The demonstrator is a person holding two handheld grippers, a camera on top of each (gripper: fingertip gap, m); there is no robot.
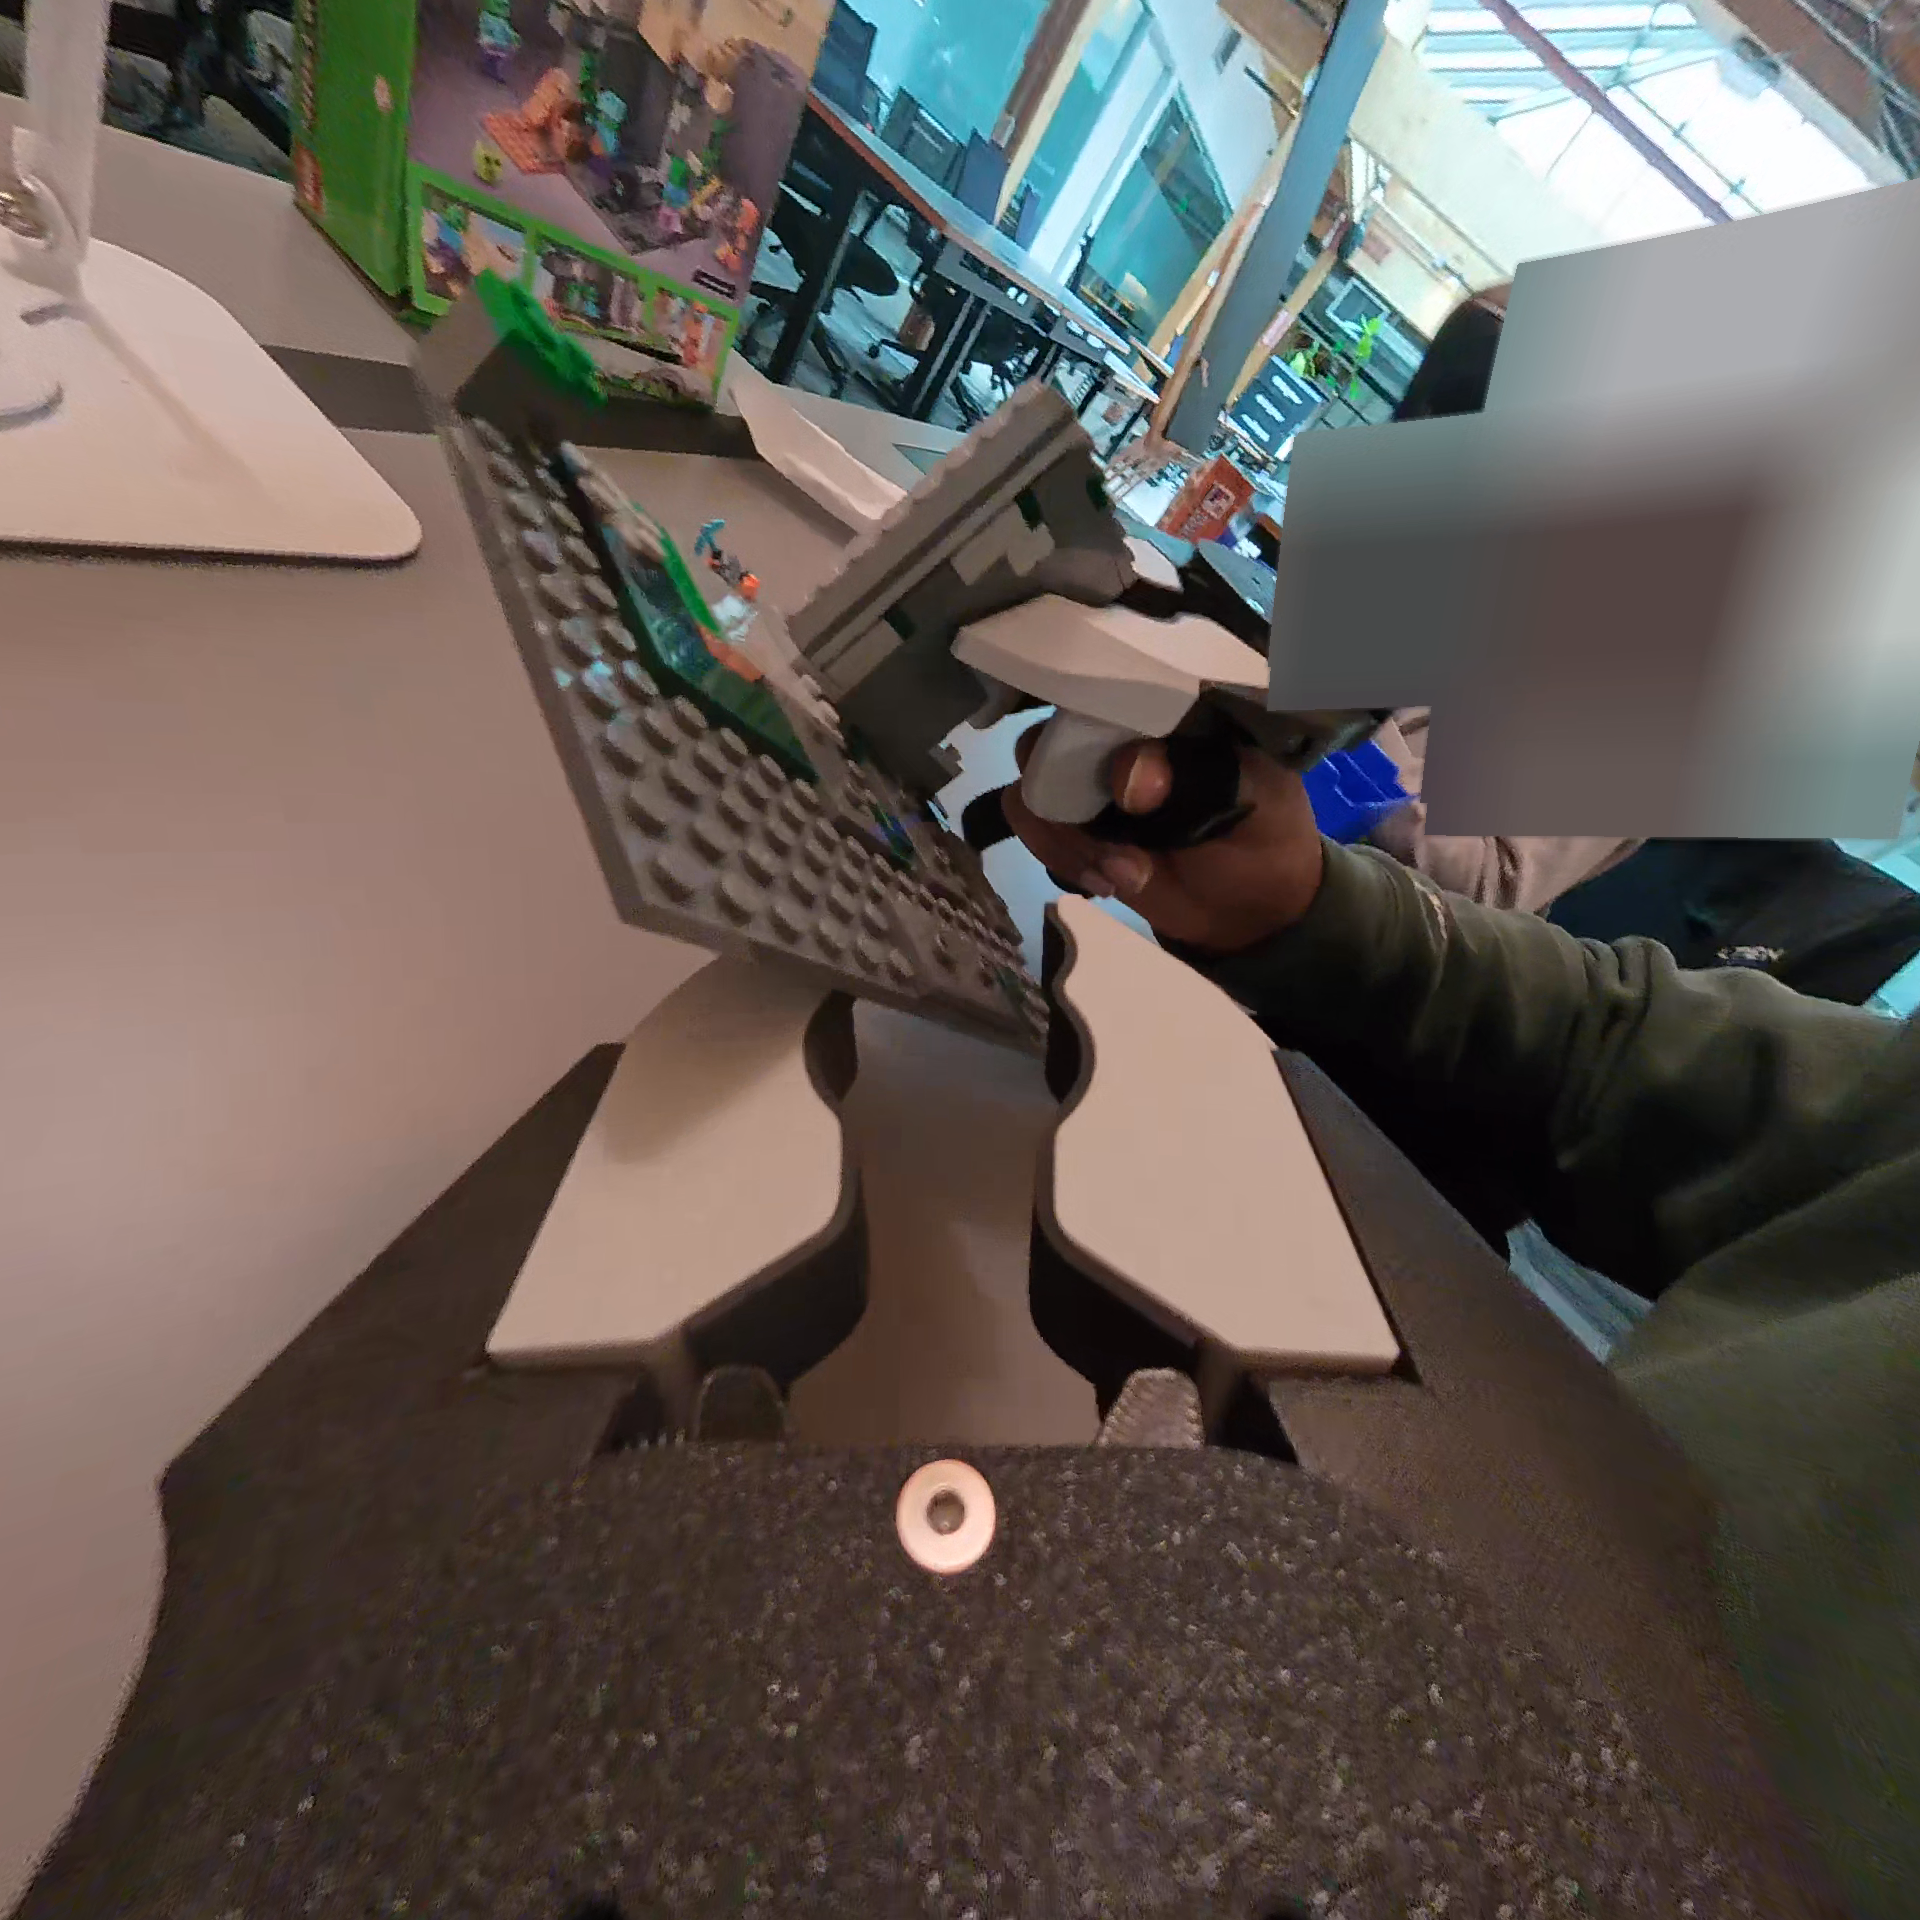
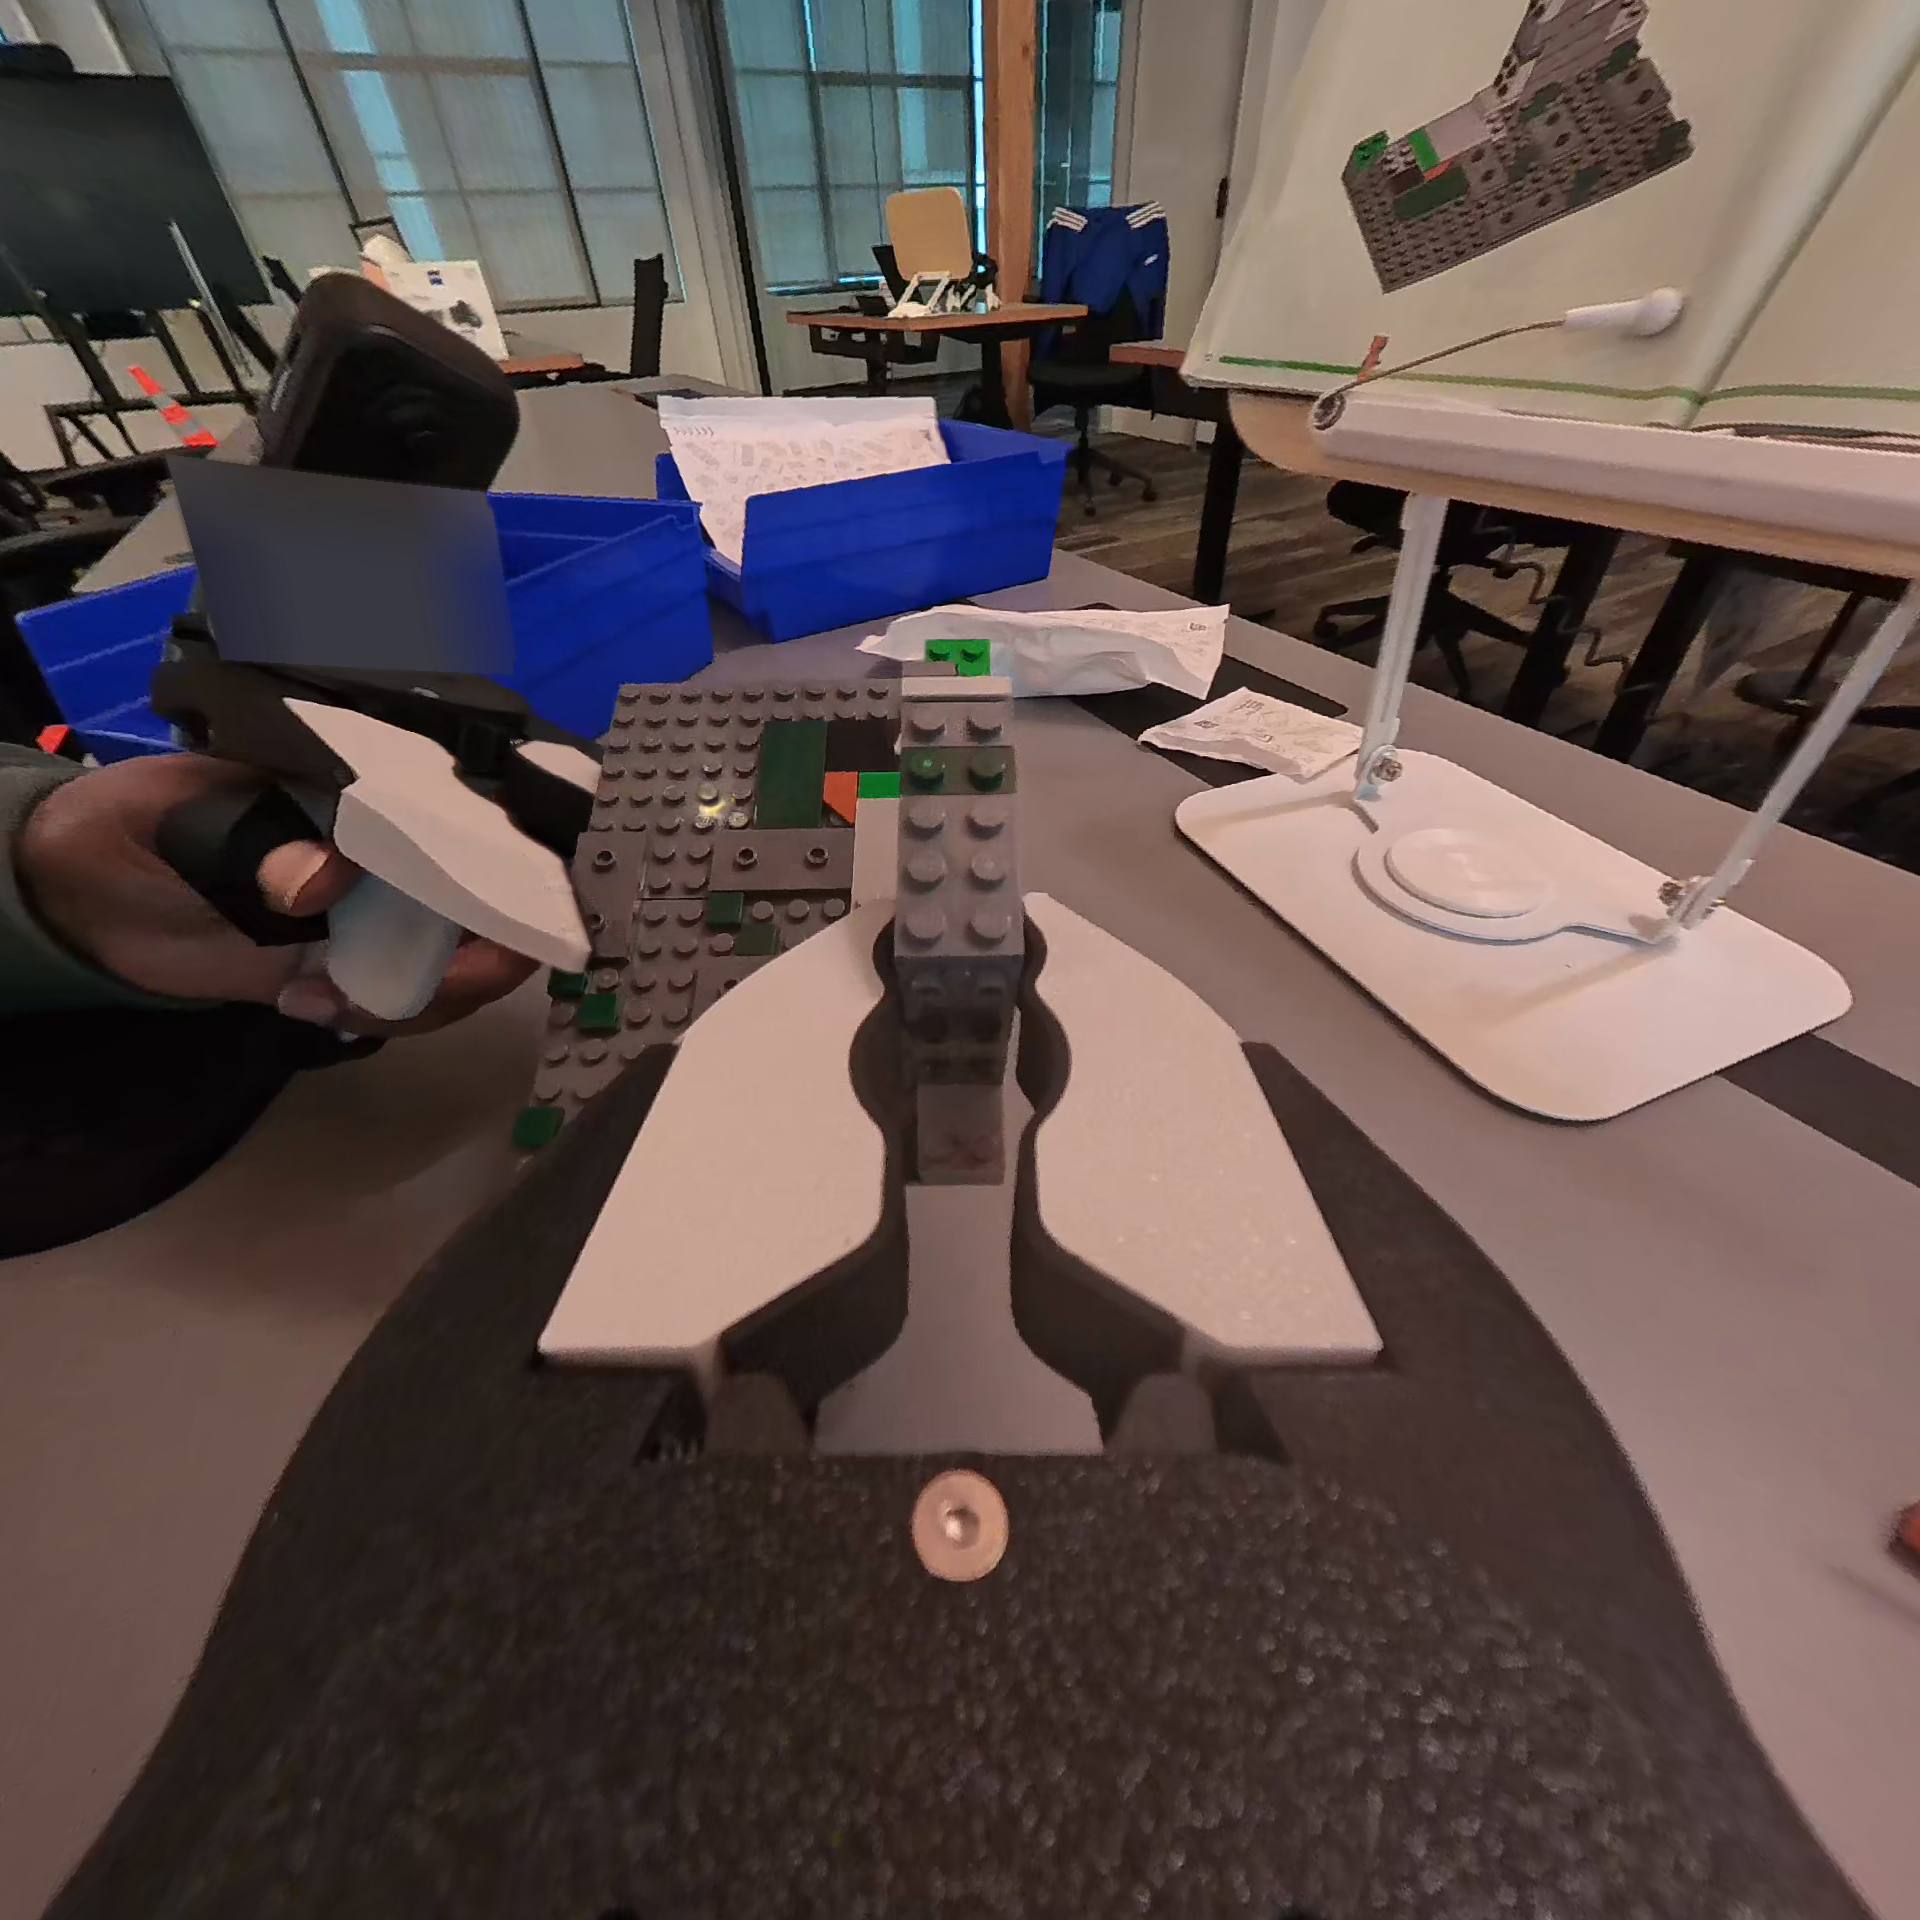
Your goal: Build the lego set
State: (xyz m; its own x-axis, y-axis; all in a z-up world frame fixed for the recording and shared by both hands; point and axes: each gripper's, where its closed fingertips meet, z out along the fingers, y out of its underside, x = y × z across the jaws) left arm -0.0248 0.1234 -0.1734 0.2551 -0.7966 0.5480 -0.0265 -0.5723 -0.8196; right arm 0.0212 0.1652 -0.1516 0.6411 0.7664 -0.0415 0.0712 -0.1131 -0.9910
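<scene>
A grey studded baseplate point(image 1: 707, 790) with dark green tiles and an orange tile is tilted up off the table; it also shows in the right wrist view point(image 2: 686, 748). My left gripper point(image 1: 935, 987) is shut on its near edge. One of its white fingers point(image 2: 447, 831) lies on the plate's left edge in the right wrist view. My right gripper point(image 2: 956, 935) is shut on a tall grey brick wall point(image 2: 956, 862) and holds it against the plate's right side. In the left wrist view the wall point(image 1: 935, 561) leans over the plate, with the right gripper point(image 1: 1101, 603) behind it.
The green set box point(image 1: 582, 166) stands at the back. A white stand base point(image 2: 1507, 914) carries the instruction booklet point(image 2: 1558, 187) on the right. Blue bins point(image 2: 883, 520) and crumpled paper bags point(image 2: 1060, 644) lie behind the plate. A small figure point(image 1: 727, 582) is on the table. There is about 7 centimeters between the tips of the two grippers.
</scene>
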